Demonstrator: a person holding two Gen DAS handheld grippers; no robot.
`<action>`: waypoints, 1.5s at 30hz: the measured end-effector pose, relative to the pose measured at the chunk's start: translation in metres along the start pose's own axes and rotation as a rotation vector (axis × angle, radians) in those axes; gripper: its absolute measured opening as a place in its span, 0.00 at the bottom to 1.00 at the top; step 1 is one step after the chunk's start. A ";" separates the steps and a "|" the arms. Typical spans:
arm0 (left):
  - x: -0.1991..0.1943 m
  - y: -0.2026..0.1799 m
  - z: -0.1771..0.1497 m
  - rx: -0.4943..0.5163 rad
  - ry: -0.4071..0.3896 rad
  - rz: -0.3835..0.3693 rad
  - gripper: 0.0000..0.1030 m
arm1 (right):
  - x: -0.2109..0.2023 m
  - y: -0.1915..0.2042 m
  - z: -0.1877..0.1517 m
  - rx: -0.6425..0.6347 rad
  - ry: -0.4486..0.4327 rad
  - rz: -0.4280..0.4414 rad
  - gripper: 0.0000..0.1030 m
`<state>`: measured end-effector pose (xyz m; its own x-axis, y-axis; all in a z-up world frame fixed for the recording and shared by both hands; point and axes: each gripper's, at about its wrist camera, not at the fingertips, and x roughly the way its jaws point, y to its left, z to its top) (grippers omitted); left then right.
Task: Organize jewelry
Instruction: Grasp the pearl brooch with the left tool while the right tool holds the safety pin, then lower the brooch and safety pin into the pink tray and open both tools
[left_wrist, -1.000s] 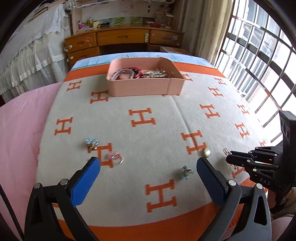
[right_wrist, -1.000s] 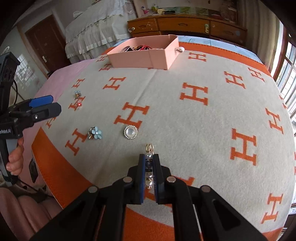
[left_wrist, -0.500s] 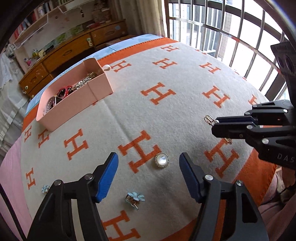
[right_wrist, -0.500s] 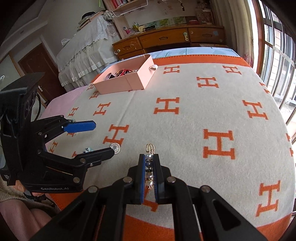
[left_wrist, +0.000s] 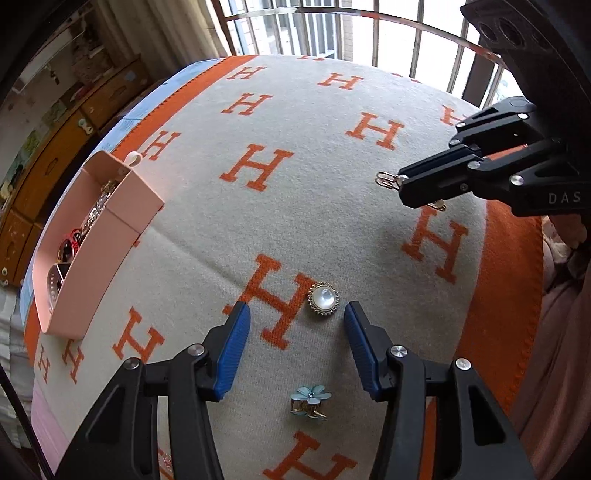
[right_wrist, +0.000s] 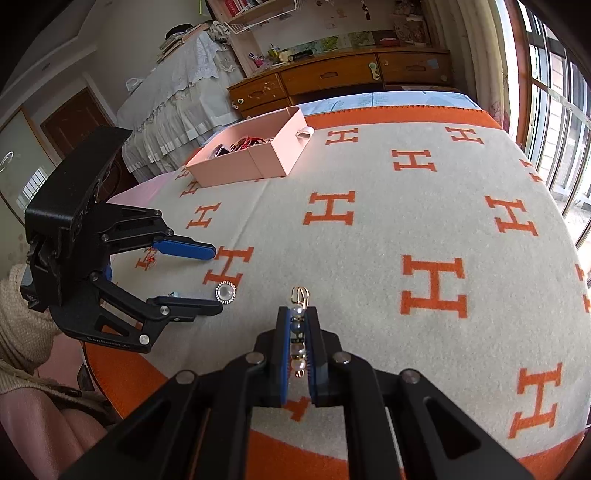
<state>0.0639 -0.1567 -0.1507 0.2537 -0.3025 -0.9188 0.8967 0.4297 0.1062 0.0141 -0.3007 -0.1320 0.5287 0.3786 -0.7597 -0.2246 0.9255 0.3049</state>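
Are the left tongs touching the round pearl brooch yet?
Apart. In the left wrist view the left tongs, which have just been closing, flank the round pearl brooch with blanket showing on both sides.

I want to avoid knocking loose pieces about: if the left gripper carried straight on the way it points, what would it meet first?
Most likely the round pearl brooch, lying just ahead of the open left gripper, then the blanket; depth is uncertain.

Left gripper (left_wrist: 297, 314) fingers just closing, still apart; right gripper (right_wrist: 298, 325) clamped
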 end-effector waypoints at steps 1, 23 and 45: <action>0.000 -0.001 0.000 0.028 -0.005 -0.004 0.49 | 0.000 0.000 0.000 0.000 0.002 0.001 0.07; 0.012 0.021 0.020 0.153 -0.051 -0.166 0.25 | 0.004 0.008 0.002 -0.015 0.011 -0.021 0.07; -0.012 0.034 0.004 -0.015 -0.120 -0.058 0.17 | 0.006 0.033 0.017 -0.054 0.011 -0.044 0.07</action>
<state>0.0923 -0.1417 -0.1348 0.2438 -0.4261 -0.8712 0.9059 0.4207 0.0478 0.0241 -0.2683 -0.1163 0.5300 0.3372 -0.7781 -0.2455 0.9393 0.2398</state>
